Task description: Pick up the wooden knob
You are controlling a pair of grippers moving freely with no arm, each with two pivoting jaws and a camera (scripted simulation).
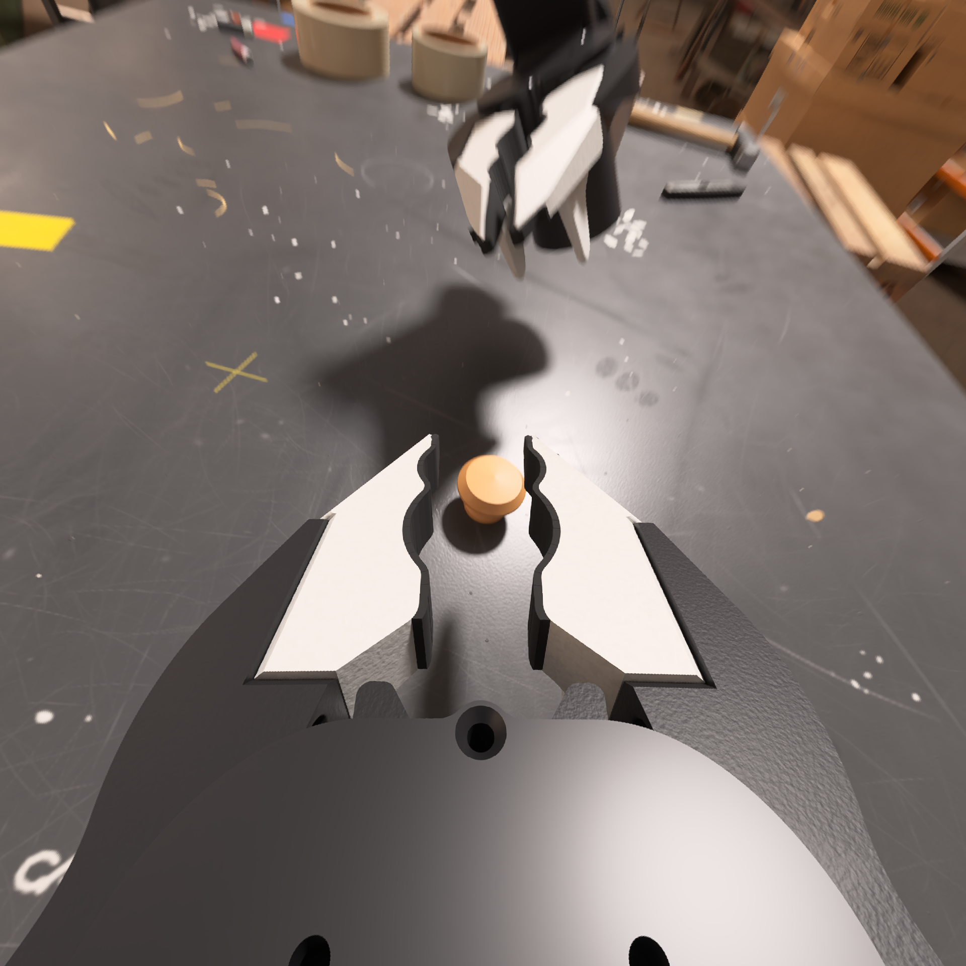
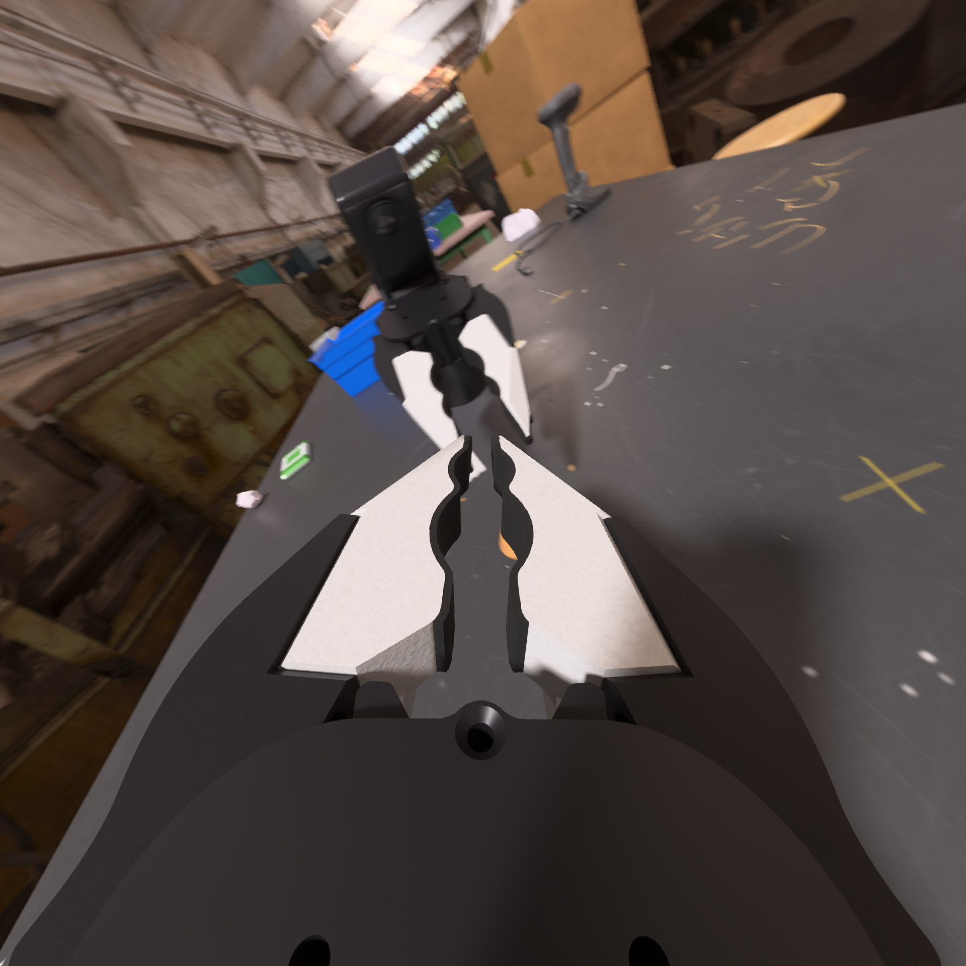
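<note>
Your left gripper (image 1: 481,444) stands open around one smooth, round-capped wooden knob (image 1: 490,486), upright on the scuffed dark bench (image 1: 157,470), untouched. Your right gripper (image 2: 481,444), far off, is nearly closed, empty.

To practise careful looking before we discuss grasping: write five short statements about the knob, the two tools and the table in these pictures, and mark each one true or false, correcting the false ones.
1. The wooden knob lies between the left tool's fingers. True.
2. The left tool is clamped shut on the knob. False: its fingers stand apart and a gap shows on each side of the knob.
3. The knob rests on the dark table. True.
4. The right tool holds the knob. False: it holds nothing, and its fingers are slightly apart.
5. A blue bin shows beyond the table edge in the right wrist view. True.
</note>
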